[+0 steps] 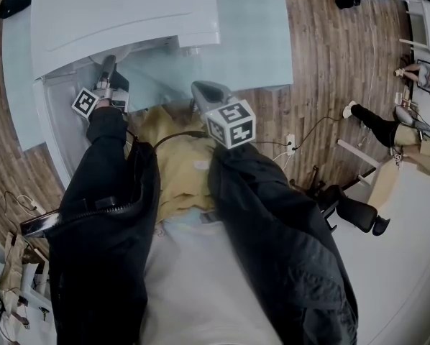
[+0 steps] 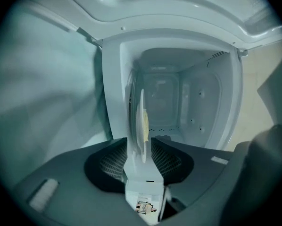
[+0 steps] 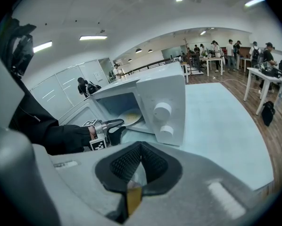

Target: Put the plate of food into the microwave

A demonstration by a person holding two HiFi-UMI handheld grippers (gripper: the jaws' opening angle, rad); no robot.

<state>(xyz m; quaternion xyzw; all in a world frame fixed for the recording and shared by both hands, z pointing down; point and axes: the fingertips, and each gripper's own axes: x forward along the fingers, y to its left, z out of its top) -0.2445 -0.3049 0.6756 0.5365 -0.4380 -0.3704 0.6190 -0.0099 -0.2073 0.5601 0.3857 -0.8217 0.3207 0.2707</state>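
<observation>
The white microwave (image 1: pixel 121 13) stands on a pale blue table (image 1: pixel 251 34) with its door (image 3: pixel 77 114) swung open. Inside lies a white plate (image 3: pixel 130 117) with yellow food. My left gripper (image 1: pixel 108 69) reaches into the cavity. In the left gripper view the plate (image 2: pixel 142 119) shows edge-on, and its rim sits between the jaws of the left gripper (image 2: pixel 140 142). The jaws stand apart, with a gap beside the rim. My right gripper (image 1: pixel 200 90) hovers in front of the microwave, away from the plate. The right gripper (image 3: pixel 140 146) has its tips together and holds nothing.
The microwave's knobs (image 3: pixel 162 111) face the right gripper. The table's edge (image 3: pixel 254 182) runs to the right above a wooden floor (image 1: pixel 330 56). A black chair (image 1: pixel 351 210) and a person (image 1: pixel 387 124) are on the floor to the right. Several people stand at tables (image 3: pixel 211 55) far behind.
</observation>
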